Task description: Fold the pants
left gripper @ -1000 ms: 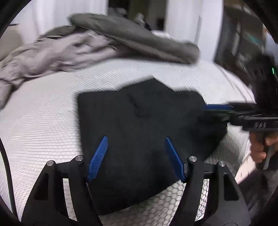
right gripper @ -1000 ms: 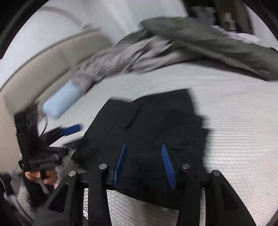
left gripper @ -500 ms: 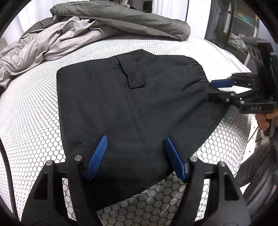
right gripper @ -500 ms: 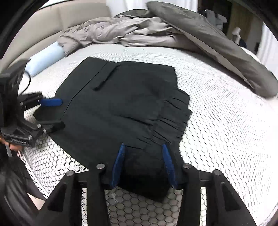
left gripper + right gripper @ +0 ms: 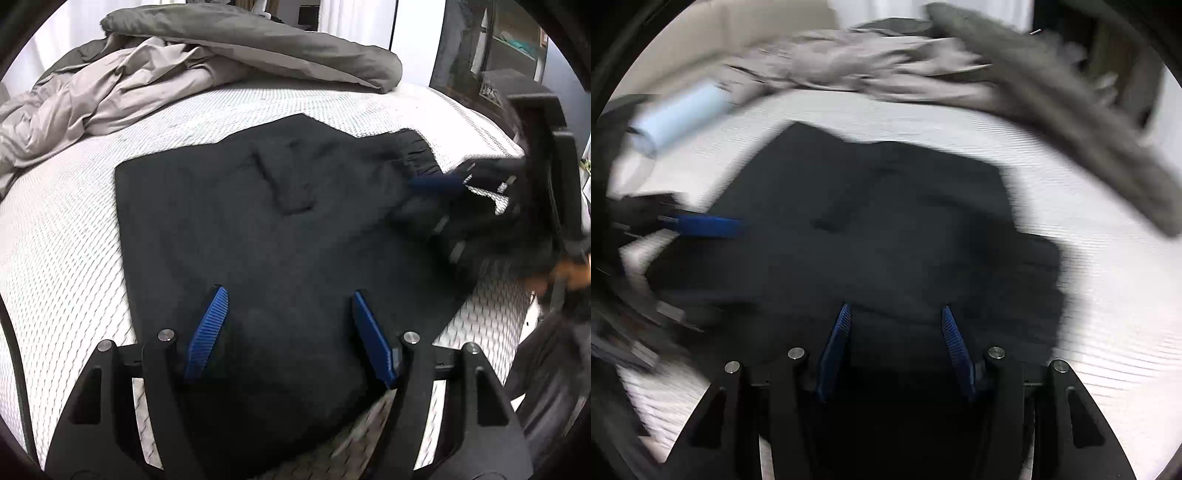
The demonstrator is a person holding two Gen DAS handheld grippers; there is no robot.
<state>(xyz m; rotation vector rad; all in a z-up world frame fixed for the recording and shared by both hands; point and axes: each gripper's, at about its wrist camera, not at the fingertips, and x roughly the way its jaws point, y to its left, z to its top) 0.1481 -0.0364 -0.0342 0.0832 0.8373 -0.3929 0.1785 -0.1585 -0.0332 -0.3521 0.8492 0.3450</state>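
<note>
White honeycomb-textured bedding is covering the mattress, with a rumpled grey duvet lying bunched along its far side and a pale blue roll lying beside the beige headboard. Black pants, already folded into a compact block, are lying flat in the middle of the bed, a flap pocket facing up and the gathered waistband sitting at the edge nearest the right gripper. The left gripper is hovering above the near edge of the pants with its blue pads spread wide, nothing between them. Seen from the left wrist, the right gripper is reaching in at the waistband corner, blurred; one blue pad is lying over the fabric, but whether cloth is pinched there cannot be told. In its own, heavily smeared view, the right gripper is showing its pads parted over the dark cloth, while the left gripper is appearing at the opposite edge of the pants.
</note>
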